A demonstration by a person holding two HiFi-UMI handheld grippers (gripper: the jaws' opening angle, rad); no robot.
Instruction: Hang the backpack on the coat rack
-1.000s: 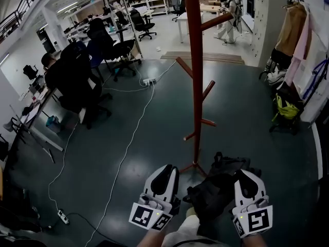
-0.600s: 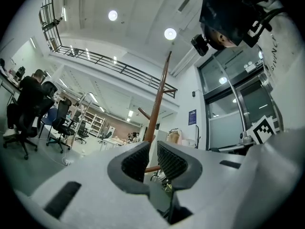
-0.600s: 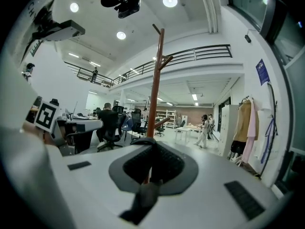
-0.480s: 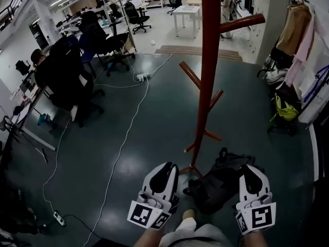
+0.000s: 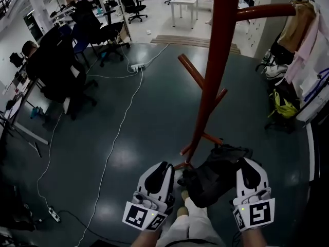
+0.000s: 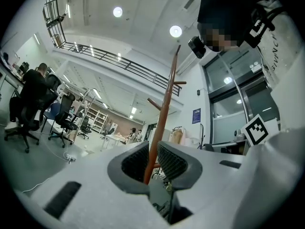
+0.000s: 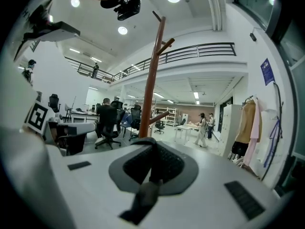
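Closest to me, my pale trouser legs [image 5: 191,225] fill the bottom edge of the head view, with both white grippers just ahead of them. The left gripper [image 5: 166,167] has its jaws drawn nearly together. Only a thin slit is left at the tips, and a dark bit of bag with a small brass-coloured piece [image 6: 167,187] sits at the foot of that slit, so I read it as clamped on the bag. The right gripper [image 5: 245,164] is clenched on a black strap [image 7: 153,171] that runs up between its pads and trails back toward its camera.

Slung between the two grippers is the black fabric backpack [image 5: 216,171]. It sits low in front of me, over my feet and up against the foot of the rack, and it is on no peg yet.

Just beyond stands the reddish-brown coat rack [image 5: 213,86], a tall pole with slanted pegs. Its upper peg [image 5: 272,9] reaches off to the right.

A white cable [image 5: 121,133] snakes across the dark green-grey floor [image 5: 154,102] to a white power strip [image 5: 136,67]. Black office chairs [image 5: 105,35] stand at far left. At far right a tan coat [image 5: 295,27] and a pink garment [image 5: 311,32] hang by the wall, above a yellow-green bag [image 5: 282,107]. Farthest off is a white counter [image 5: 184,1].
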